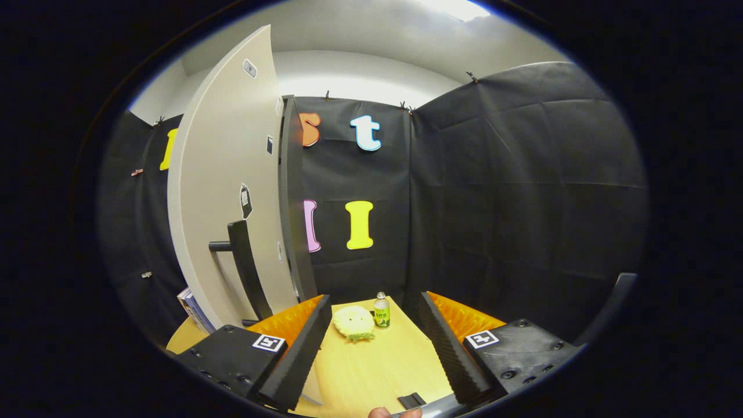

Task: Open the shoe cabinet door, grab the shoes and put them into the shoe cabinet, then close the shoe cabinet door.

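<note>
cabinet door left of fingers, its handle facing them | plush toy on table ahead, between fingers | bottle just right (slightly behind) | books behind door

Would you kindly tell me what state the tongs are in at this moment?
Tongs: open and holding nothing, with bare table between the fingers; the cabinet door stands just ahead to their left.

Tool fingers spread, cabinet door closed, handle ahead-left
</note>
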Available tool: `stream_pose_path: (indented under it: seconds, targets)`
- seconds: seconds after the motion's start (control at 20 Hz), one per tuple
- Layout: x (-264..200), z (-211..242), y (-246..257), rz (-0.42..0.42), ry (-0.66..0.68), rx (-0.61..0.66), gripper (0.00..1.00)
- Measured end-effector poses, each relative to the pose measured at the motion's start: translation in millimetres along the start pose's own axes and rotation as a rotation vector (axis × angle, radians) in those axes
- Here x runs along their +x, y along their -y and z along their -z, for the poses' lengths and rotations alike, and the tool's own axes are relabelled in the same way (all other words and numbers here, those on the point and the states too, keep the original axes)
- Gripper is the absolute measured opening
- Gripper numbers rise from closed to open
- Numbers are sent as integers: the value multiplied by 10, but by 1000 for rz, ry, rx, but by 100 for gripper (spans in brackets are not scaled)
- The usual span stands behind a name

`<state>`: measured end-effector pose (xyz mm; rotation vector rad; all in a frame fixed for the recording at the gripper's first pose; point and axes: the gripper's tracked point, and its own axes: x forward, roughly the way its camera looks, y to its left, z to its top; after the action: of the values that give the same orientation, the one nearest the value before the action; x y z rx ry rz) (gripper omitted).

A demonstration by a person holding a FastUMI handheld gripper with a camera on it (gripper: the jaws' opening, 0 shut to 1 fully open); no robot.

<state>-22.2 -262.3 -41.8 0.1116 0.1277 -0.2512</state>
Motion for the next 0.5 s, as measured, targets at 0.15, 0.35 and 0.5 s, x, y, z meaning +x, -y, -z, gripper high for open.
stream_pose_path:
  seconds: [0.15,0.35,0.5]
  targets:
    - [136,-64,-156,-51,3,-7,97]
    - [140,-32,-329,-96,-10,-7,97]
    - [110,-32,-357,-97,-14,4,96]
